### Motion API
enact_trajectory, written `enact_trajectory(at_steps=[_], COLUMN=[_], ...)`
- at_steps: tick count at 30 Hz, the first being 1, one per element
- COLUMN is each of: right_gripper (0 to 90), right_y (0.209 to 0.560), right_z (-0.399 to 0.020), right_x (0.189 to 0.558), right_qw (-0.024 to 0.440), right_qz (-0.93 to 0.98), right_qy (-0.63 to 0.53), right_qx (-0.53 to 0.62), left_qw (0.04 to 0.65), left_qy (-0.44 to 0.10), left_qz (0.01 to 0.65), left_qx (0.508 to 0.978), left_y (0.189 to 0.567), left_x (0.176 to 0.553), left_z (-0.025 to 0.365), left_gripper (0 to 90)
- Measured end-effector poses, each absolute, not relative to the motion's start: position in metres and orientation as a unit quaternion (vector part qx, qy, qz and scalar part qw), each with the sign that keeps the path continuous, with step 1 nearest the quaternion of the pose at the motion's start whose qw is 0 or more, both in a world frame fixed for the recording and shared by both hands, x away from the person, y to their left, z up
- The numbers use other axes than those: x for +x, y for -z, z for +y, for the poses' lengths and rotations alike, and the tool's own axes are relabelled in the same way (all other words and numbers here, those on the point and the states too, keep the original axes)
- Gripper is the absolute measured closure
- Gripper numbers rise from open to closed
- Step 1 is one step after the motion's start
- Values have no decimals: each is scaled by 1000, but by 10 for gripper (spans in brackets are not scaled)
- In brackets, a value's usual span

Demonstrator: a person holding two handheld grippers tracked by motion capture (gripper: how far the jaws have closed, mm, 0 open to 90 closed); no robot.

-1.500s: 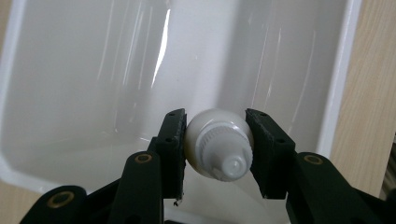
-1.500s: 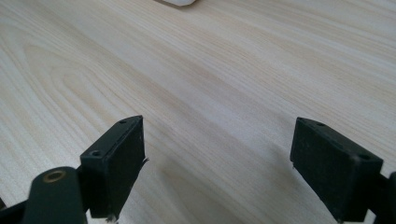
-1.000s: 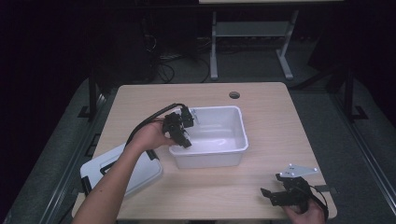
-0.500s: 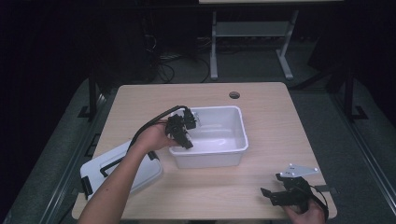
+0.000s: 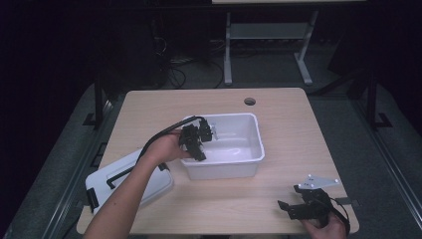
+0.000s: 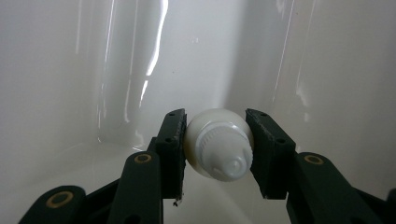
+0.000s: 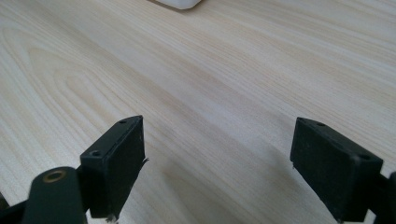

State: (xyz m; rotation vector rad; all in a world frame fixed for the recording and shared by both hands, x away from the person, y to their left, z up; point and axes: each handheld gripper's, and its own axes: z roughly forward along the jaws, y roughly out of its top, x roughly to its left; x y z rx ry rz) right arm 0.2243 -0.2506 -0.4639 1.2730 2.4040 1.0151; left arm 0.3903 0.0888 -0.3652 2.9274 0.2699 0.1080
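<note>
White bottle [image 6: 218, 148] sits squeezed between the jaws of the left gripper [image 6: 217, 149], inside the tub [image 5: 251, 158], probably just above its floor. Lower it slowly before letting go. Right gripper [image 7: 217, 172] rests wide open and empty over the table [image 7: 196, 84].

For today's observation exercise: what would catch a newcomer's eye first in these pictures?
The left tongs grip a white capped bottle inside the white plastic tub at the table's middle. The tub's lid lies at the table's left edge, while the right tongs rest open near the front right corner.
</note>
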Motion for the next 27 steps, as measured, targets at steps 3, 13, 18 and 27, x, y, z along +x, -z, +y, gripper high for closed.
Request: enact_trajectory(at_steps=[3, 13, 18, 27], right_gripper=[173, 172, 172, 172], right_y=[464, 464, 464, 464], right_z=[-251, -250, -250, -250], right_x=[224, 225, 225, 225], right_qw=[118, 118, 118, 118], right_qz=[822, 823, 823, 823], right_qy=[-347, -348, -348, -348], right_qx=[435, 433, 433, 433], left_qw=[97, 92, 91, 97], left_qy=[-40, -38, -36, -34], left_qz=[86, 84, 85, 91], left_qx=[991, 991, 992, 991], left_y=[365, 364, 364, 363], left_x=[389, 387, 388, 389], left_z=[87, 88, 89, 90], left_gripper=[591, 589, 589, 580])
